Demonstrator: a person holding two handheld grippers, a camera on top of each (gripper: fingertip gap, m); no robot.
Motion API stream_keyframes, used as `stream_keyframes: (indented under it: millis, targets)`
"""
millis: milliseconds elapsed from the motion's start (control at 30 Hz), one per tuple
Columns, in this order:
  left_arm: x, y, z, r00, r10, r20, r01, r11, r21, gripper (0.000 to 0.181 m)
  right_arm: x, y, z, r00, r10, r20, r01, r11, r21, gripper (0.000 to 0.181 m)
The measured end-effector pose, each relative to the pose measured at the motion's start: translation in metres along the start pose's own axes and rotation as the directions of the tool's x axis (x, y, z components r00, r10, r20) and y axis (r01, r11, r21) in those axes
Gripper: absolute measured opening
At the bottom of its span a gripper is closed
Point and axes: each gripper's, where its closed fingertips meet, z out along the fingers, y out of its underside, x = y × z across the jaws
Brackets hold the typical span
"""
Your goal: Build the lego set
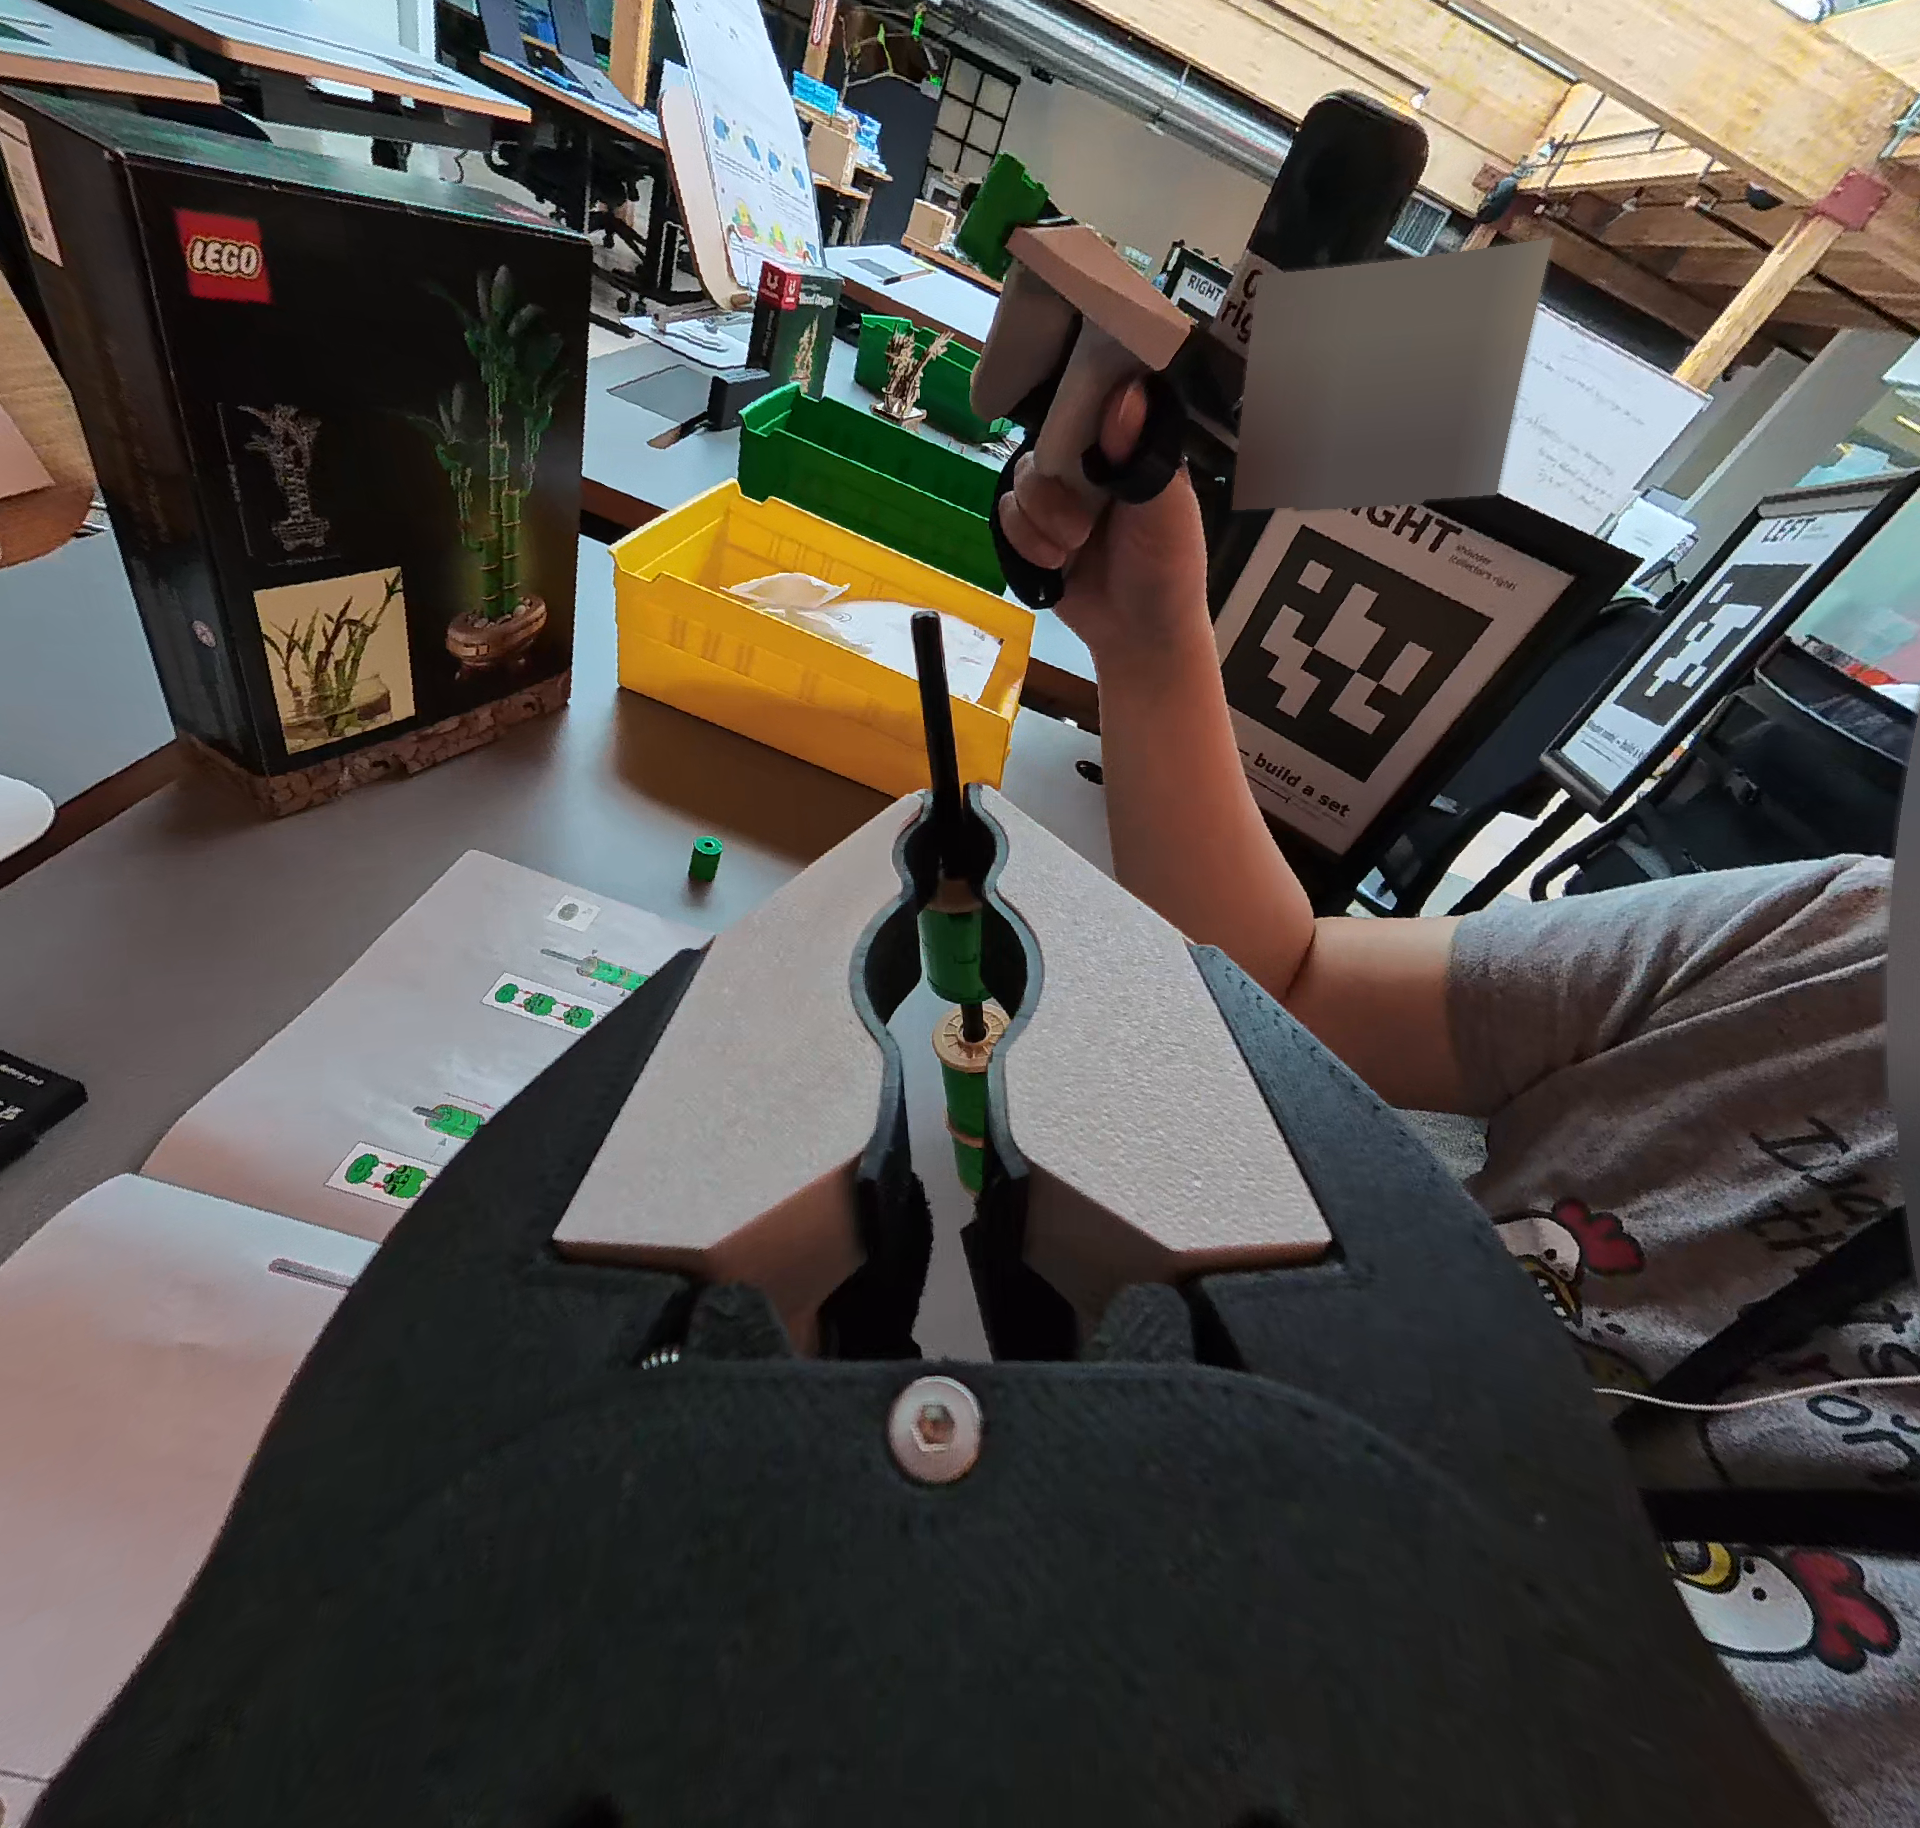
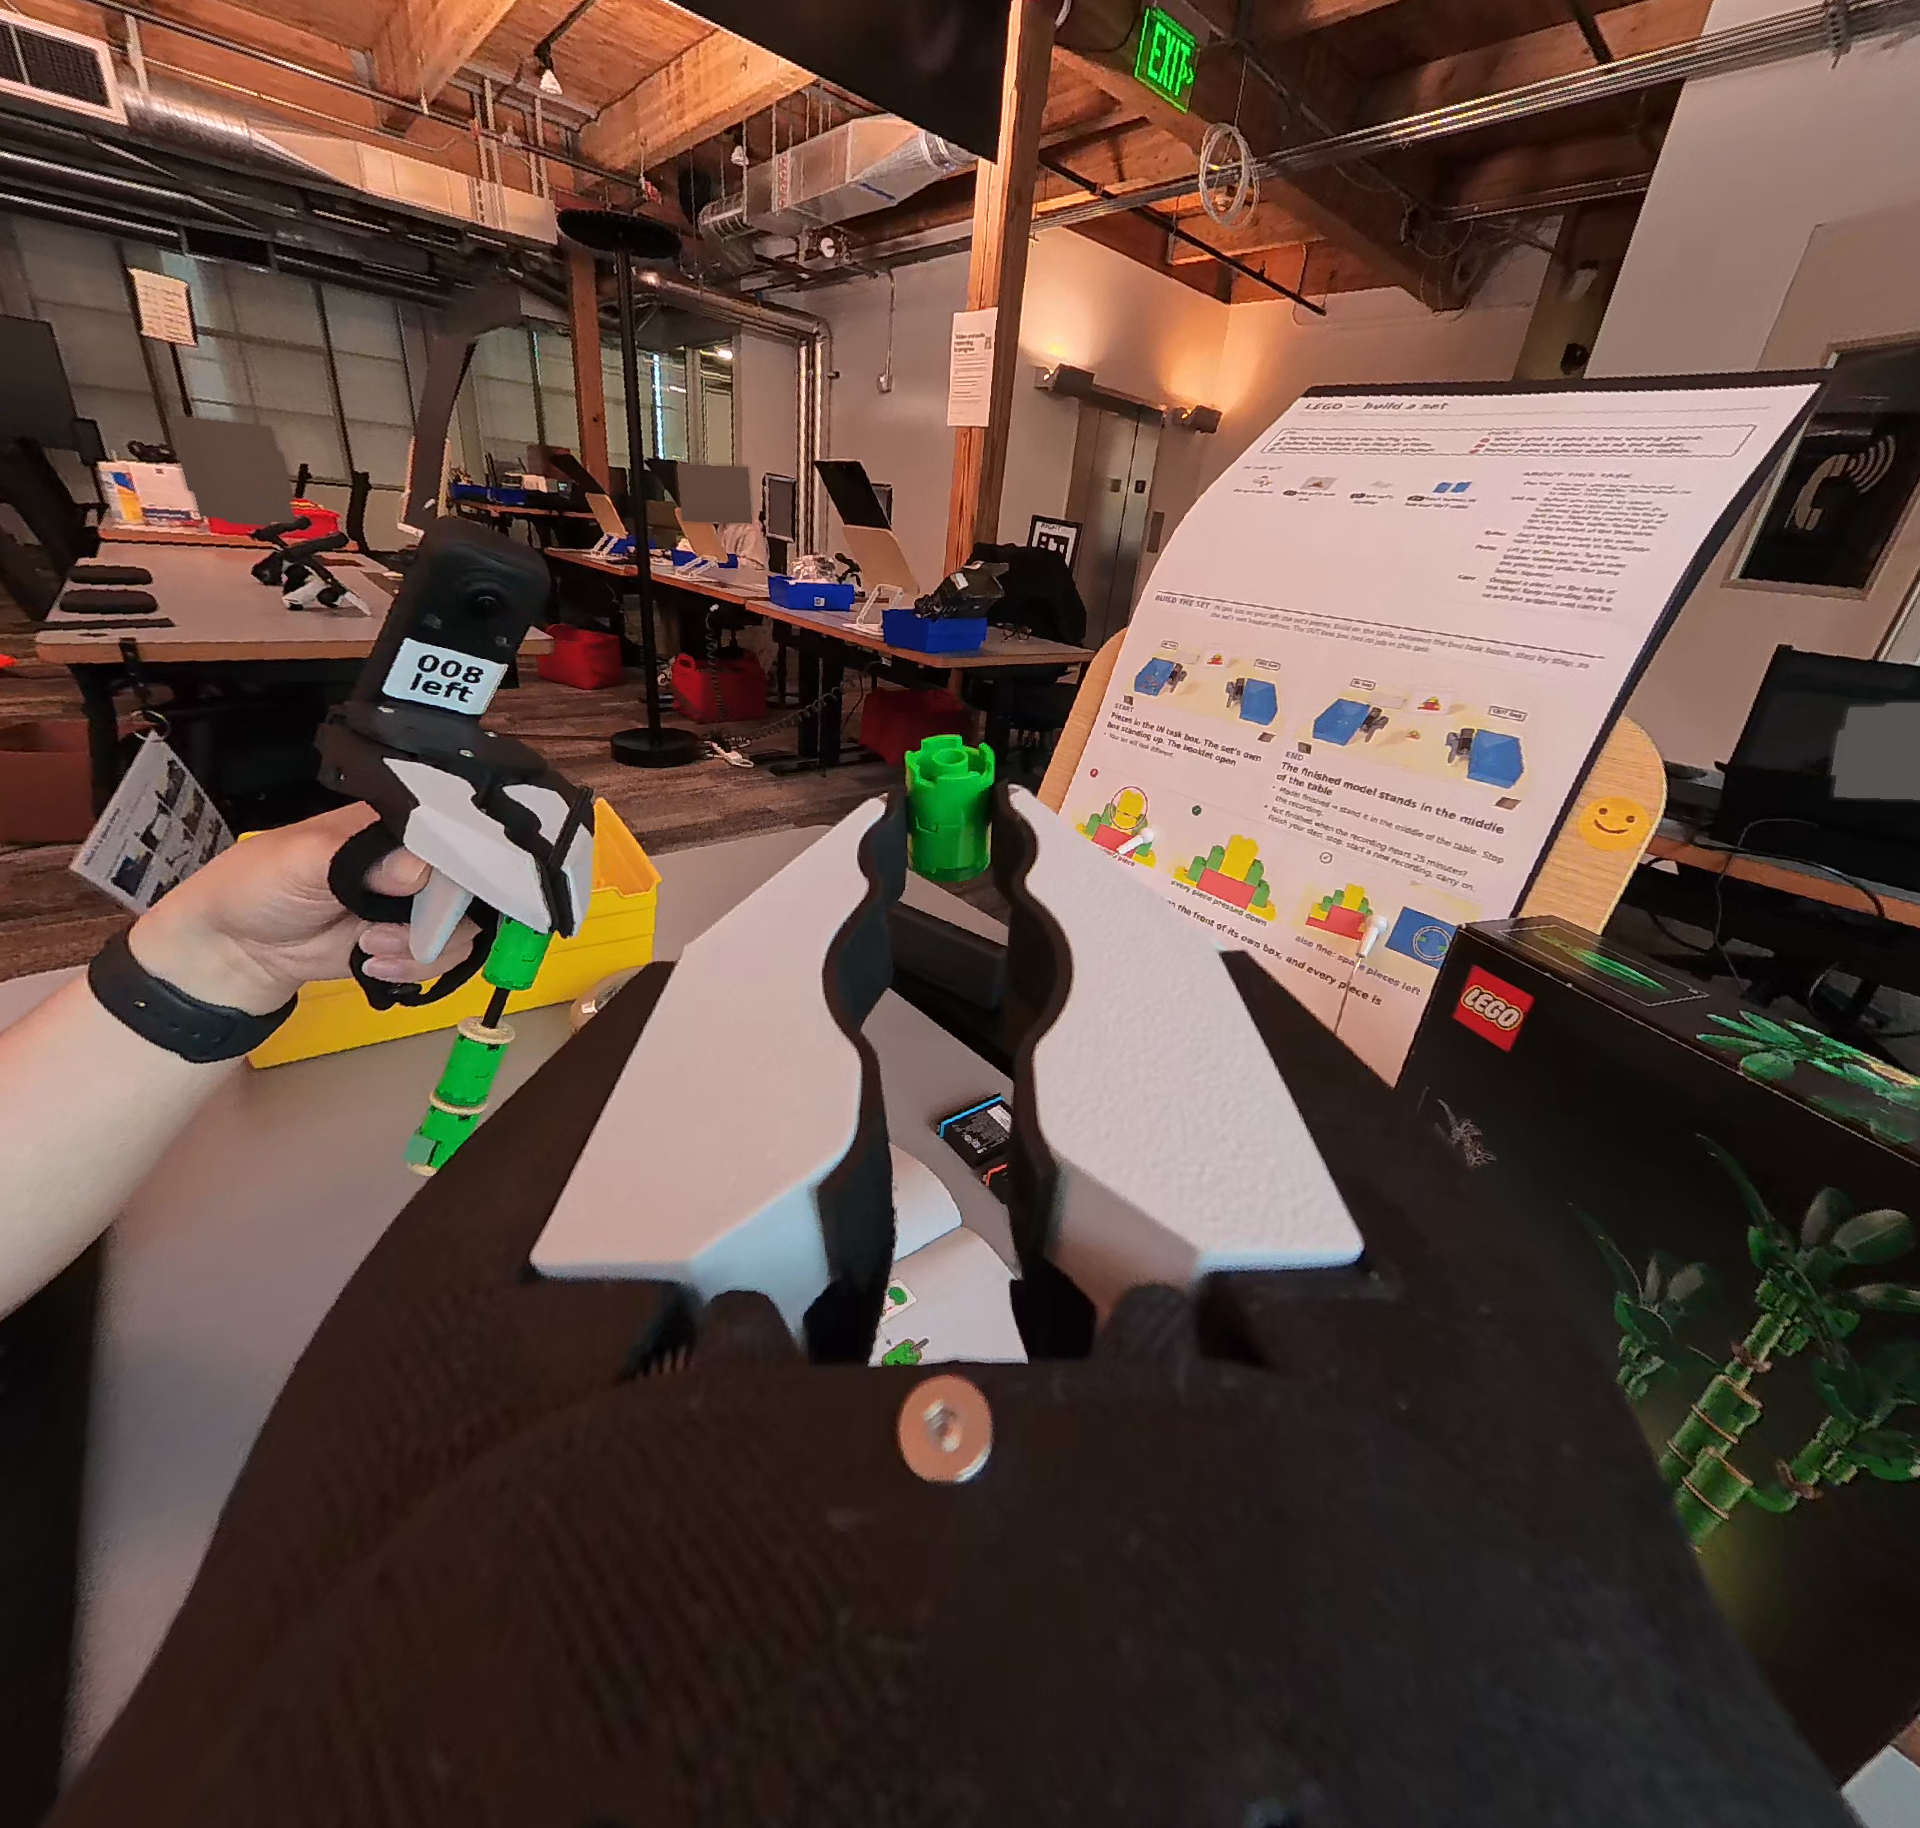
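Left gripper (image 1: 940,822): jaws clamped on black axle (image 1: 940,708) threaded with green segments (image 1: 951,957). Right gripper (image 2: 948,822): jaws nearly closed, pinching round green brick (image 2: 948,807) at tips.

Each camera sits just behind its own fingers, which fill the lower frame. The left wrist view looks across the desk (image 1: 644,822); the right wrist view faces the room. Both share the yellow bin (image 1: 810,677) and set box (image 2: 1662,1207).
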Motion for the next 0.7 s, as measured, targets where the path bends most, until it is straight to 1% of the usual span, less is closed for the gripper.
stream_keyframes:
  millis: [100, 267, 500, 700]
  targets:
    - [-0.002, -0.002, -0.002, 1.0, -0.013, 0.007, 0.013, 1.0, 0.015, 0.0, 0.0, 0.0, 0.0, 1.0, 0.003, 0.001, -0.003, 1.0, -0.001, 0.014]
    - [-0.016, -0.006, -0.012, 0.997, -0.071, 0.039, 0.068, 0.996, 0.063, 0.0, 0.001, 0.001, -0.001, 1.0, 0.001, -0.001, -0.001, 1.0, -0.006, 0.014]
    - [-0.045, -0.003, -0.029, 0.98, -0.075, 0.185, 0.065, 0.996, 0.059, 0.001, 0.005, 0.003, -0.002, 1.0, -0.012, -0.023, 0.011, 1.0, -0.026, 0.014]
    - [-0.047, -0.001, -0.028, 0.979, -0.078, 0.188, 0.069, 0.996, 0.055, 0.001, 0.005, 0.004, -0.002, 1.0, -0.018, -0.025, 0.017, 0.999, -0.032, 0.015]
